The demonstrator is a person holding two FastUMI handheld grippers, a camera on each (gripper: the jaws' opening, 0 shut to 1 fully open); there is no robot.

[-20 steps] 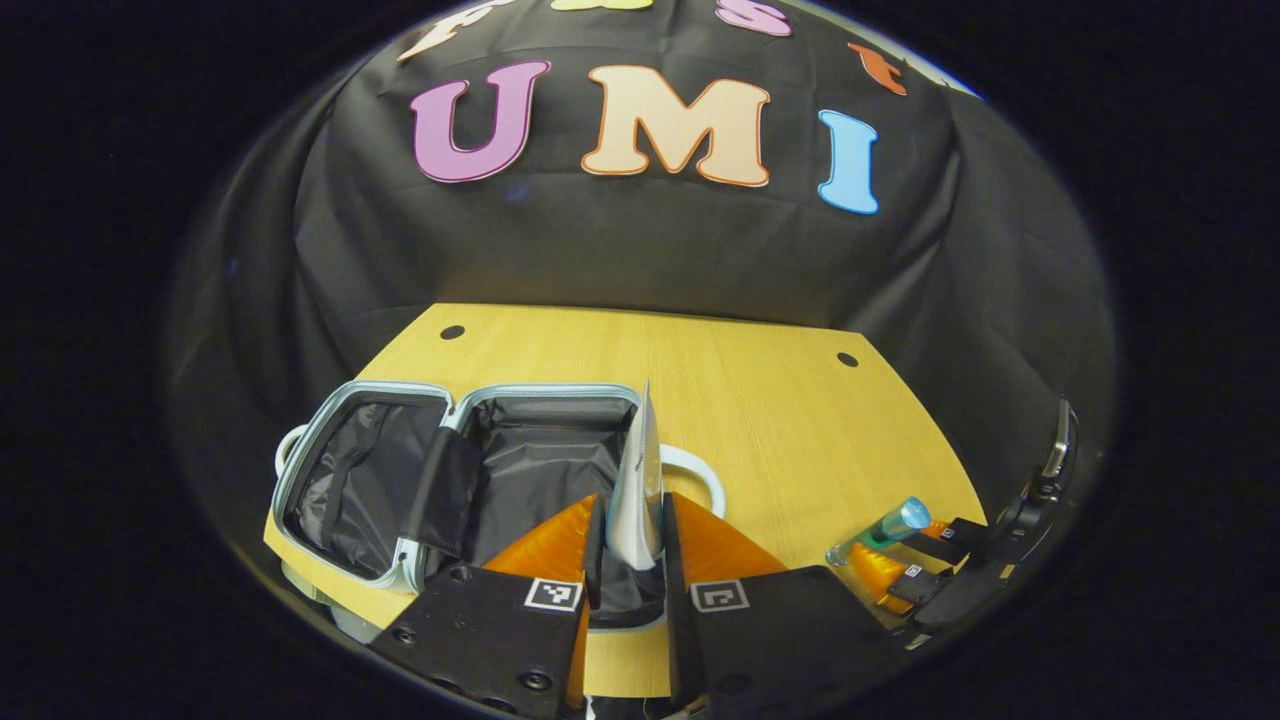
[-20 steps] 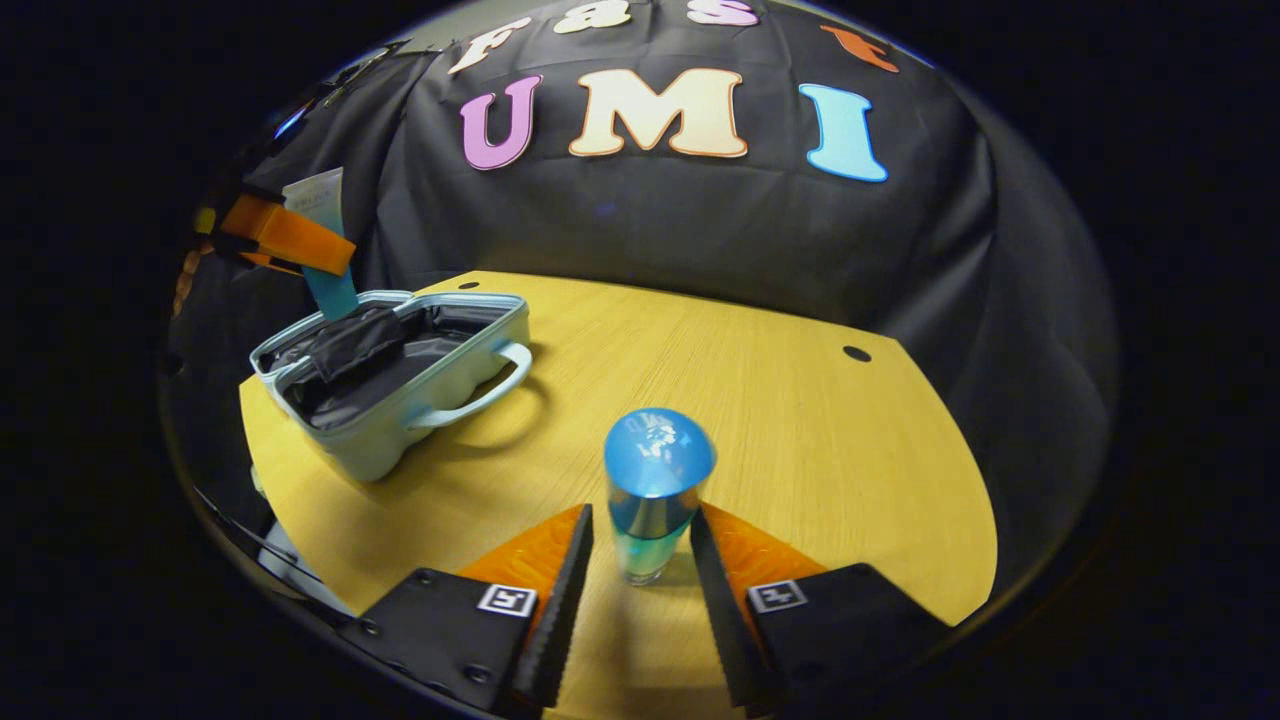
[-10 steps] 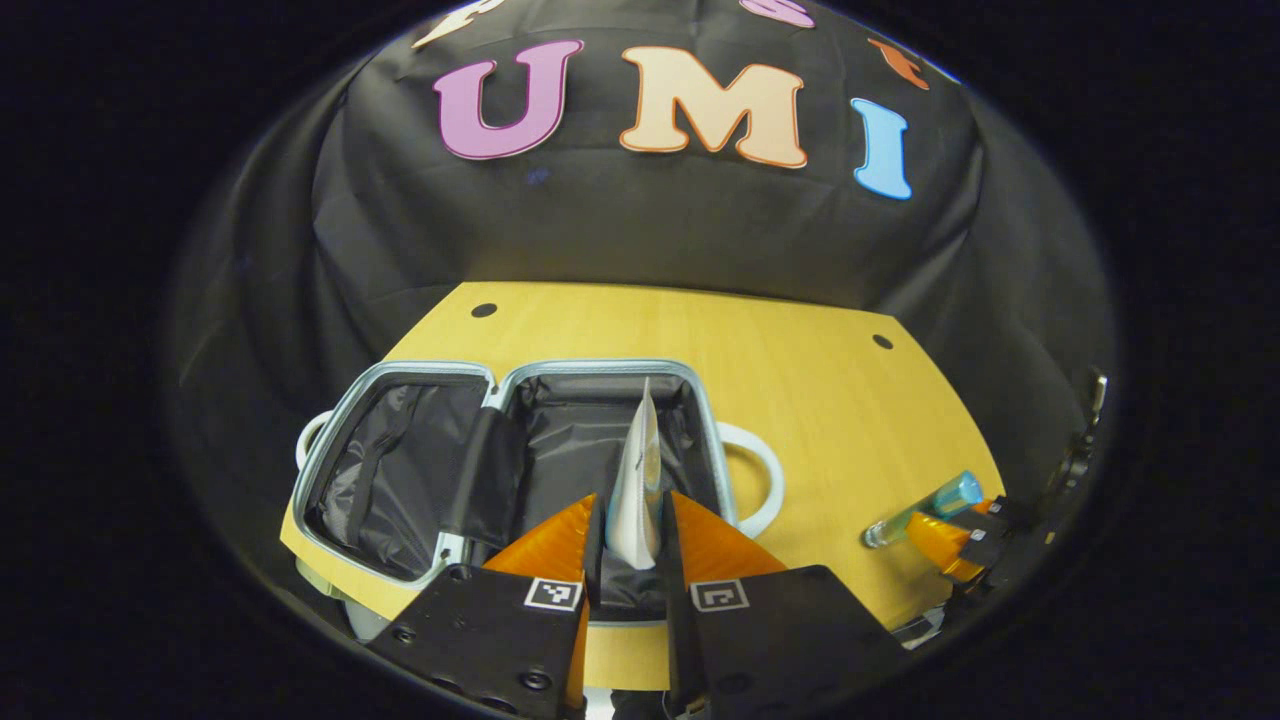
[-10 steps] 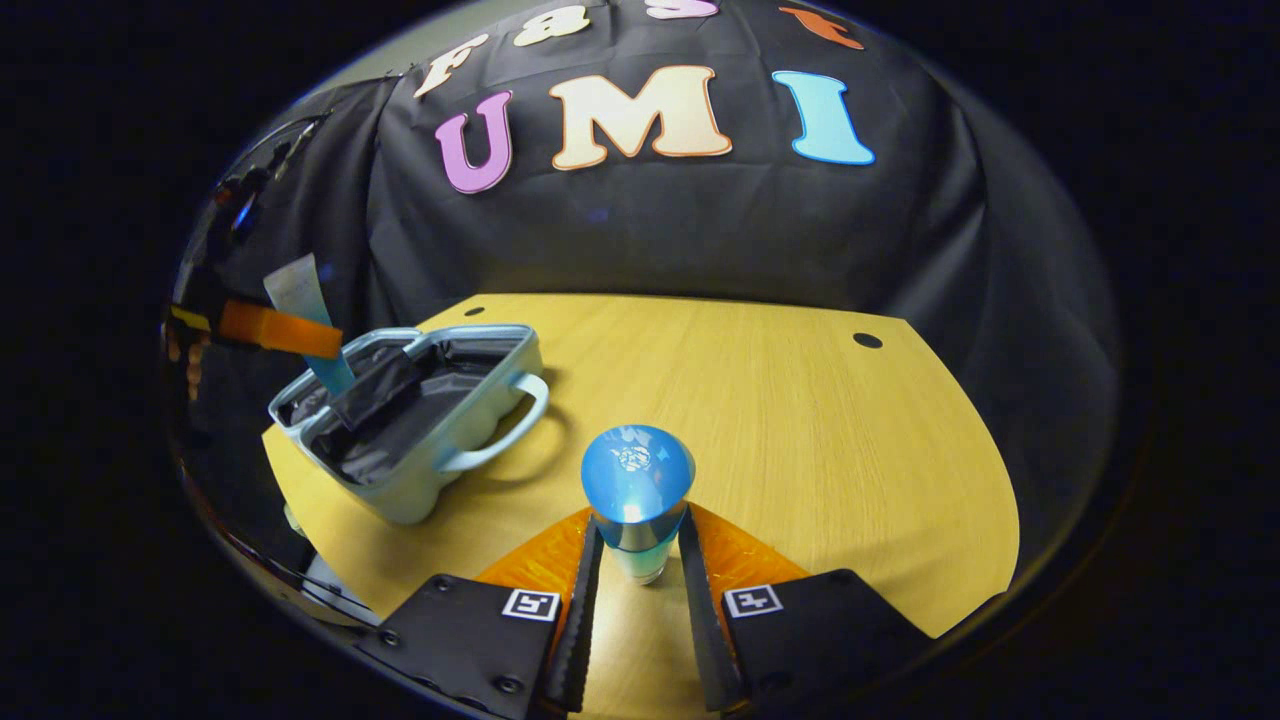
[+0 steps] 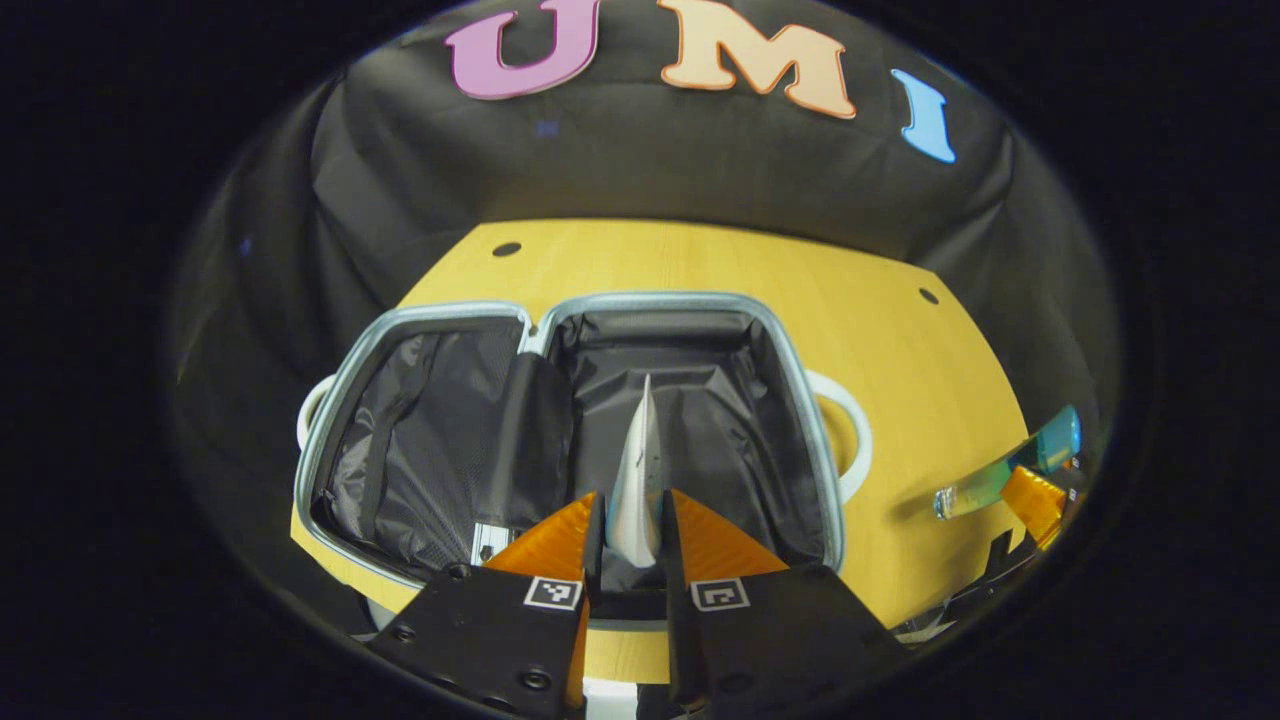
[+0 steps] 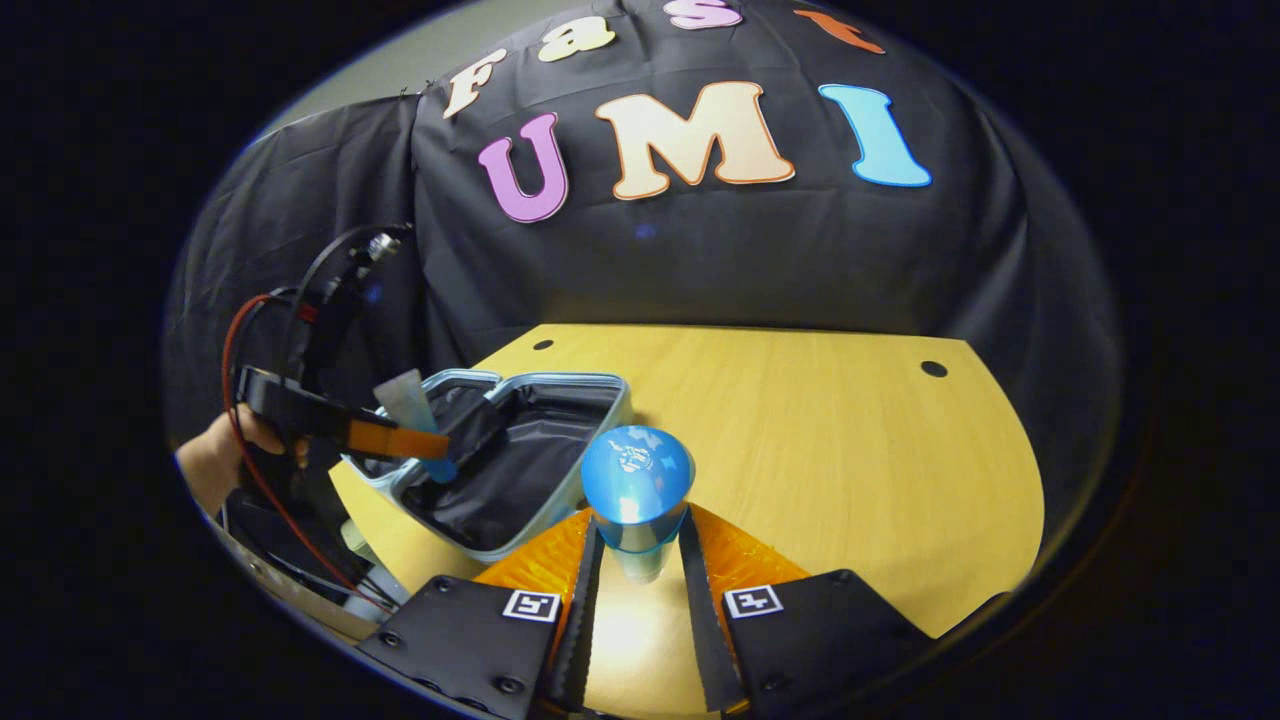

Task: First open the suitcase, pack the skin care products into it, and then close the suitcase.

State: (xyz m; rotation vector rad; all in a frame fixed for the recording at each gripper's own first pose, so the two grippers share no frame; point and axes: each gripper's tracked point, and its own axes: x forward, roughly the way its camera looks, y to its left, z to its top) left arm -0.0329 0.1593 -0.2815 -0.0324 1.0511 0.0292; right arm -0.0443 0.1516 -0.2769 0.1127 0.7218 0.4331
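- Now your left gripper [image 5: 628, 535] hangs over the open suitcase [image 5: 690, 305], nearer and lower than a second ago, with both fingers clamped on the flat white tube [image 5: 640, 480]. The tube stands on edge above the right-hand compartment's dark lining.
- In the right gripper view, the same tube [image 6: 405, 395] tilts over the suitcase [image 6: 590, 390] where it lies on the wooden table [image 6: 850, 440], with your hand [image 6: 215, 455] behind the left gripper [image 6: 420, 440].
- Your right gripper [image 6: 640, 555] has changed too: a second ago its fingers stood apart either side of the blue-capped bottle [image 6: 637, 490]; now they press on the bottle's body below the cap.
- The bottle [image 5: 1010, 470] looks lifted off the table and tilted in the left gripper view, so I judge the pick is done.
- What this means: the suitcase is already open, and both skin care products are in hand but neither is packed yet.
- Judging by its position, the tube is ready to be lowered and let go into the right-hand compartment. Keep clear of the black divider flap [image 5: 535, 430] that lies between the two halves.
- The bottle is well apart from the suitcase, so it needs carrying across. Its rounded body could slip, so hold your grip firm.
- Closing comes last.
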